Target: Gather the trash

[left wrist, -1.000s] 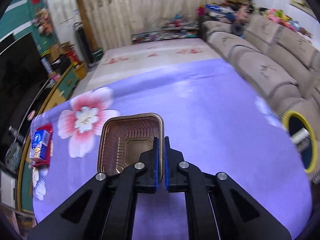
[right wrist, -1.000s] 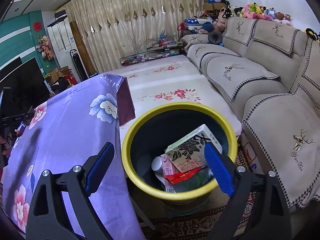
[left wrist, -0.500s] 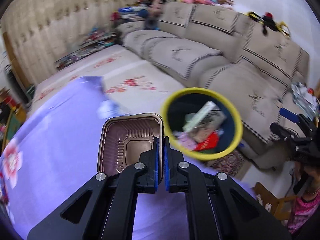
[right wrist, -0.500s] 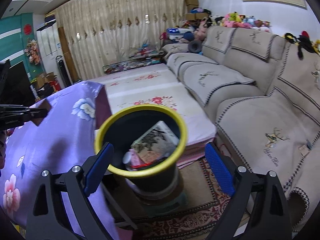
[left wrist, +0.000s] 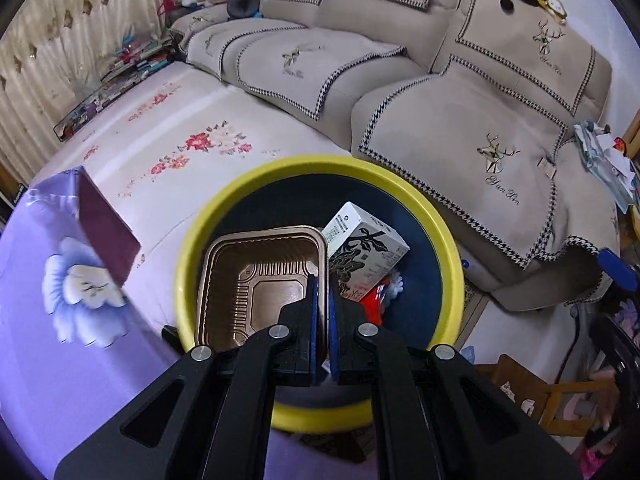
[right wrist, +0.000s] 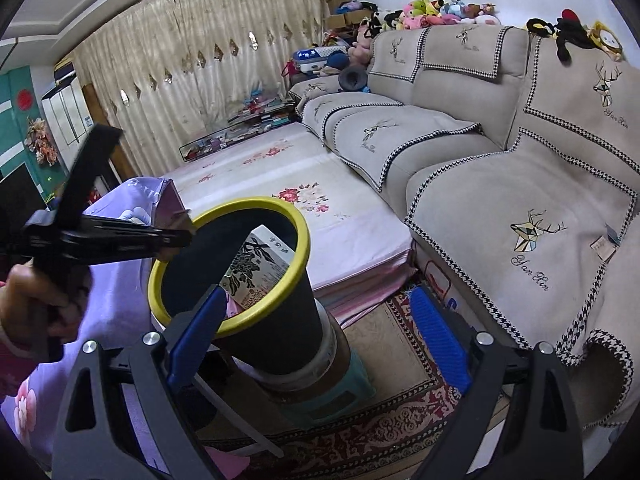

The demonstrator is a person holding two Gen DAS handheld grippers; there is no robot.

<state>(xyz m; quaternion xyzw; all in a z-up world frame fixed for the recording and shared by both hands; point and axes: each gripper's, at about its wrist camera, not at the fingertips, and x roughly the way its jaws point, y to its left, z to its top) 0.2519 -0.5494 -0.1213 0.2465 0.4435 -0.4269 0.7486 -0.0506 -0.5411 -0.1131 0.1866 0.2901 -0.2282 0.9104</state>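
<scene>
My left gripper [left wrist: 323, 280] is shut on the right rim of a brown plastic tray [left wrist: 260, 276]. It holds the tray just above the left half of a black bin with a yellow rim [left wrist: 320, 164]. Inside the bin lie a white box with a black leaf print [left wrist: 364, 248] and a red wrapper [left wrist: 372, 300]. In the right wrist view a hand [right wrist: 32, 300] holds that left gripper [right wrist: 176, 238] over the bin [right wrist: 280, 344]. My right gripper [right wrist: 316, 336] is open with nothing between its fingers, near the bin's front wall.
A purple flowered tablecloth [left wrist: 80, 340] covers the table left of the bin. The bin stands on a teal stool [right wrist: 340, 396] over a patterned rug [right wrist: 380, 432]. A beige sofa [right wrist: 500, 184] runs along the right, and a floral mat [right wrist: 288, 184] lies behind the bin.
My left gripper has swung right with the tray, from over the purple table to above the bin. In the right wrist view the bin has slid left and lower as that gripper shifted.
</scene>
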